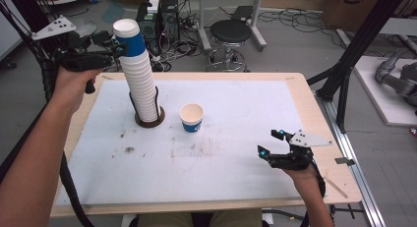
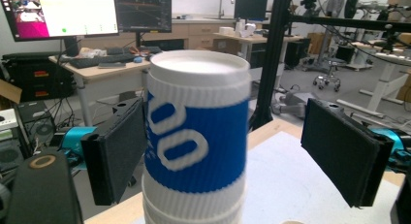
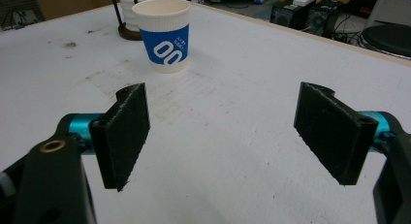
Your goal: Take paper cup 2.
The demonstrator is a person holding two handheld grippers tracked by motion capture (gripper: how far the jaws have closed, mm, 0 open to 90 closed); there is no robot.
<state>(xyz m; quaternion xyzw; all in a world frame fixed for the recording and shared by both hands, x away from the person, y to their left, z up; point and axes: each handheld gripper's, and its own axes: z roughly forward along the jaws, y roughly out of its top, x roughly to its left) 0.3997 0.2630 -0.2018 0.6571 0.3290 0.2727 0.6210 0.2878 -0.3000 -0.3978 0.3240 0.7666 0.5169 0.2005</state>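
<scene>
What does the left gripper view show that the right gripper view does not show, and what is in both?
Left gripper view alone: the top cup of the stack close up, upside down, between the left gripper jaws; one jaw lies against its side, the other stands apart. Behind it are monitors on a desk.

Right gripper view alone: a single upright cup on the white table cover, ahead of the open right gripper, whose jaws hold nothing, and the stack's holder base.

Both: blue-and-white paper cups, black jaws standing wide, the table.
</scene>
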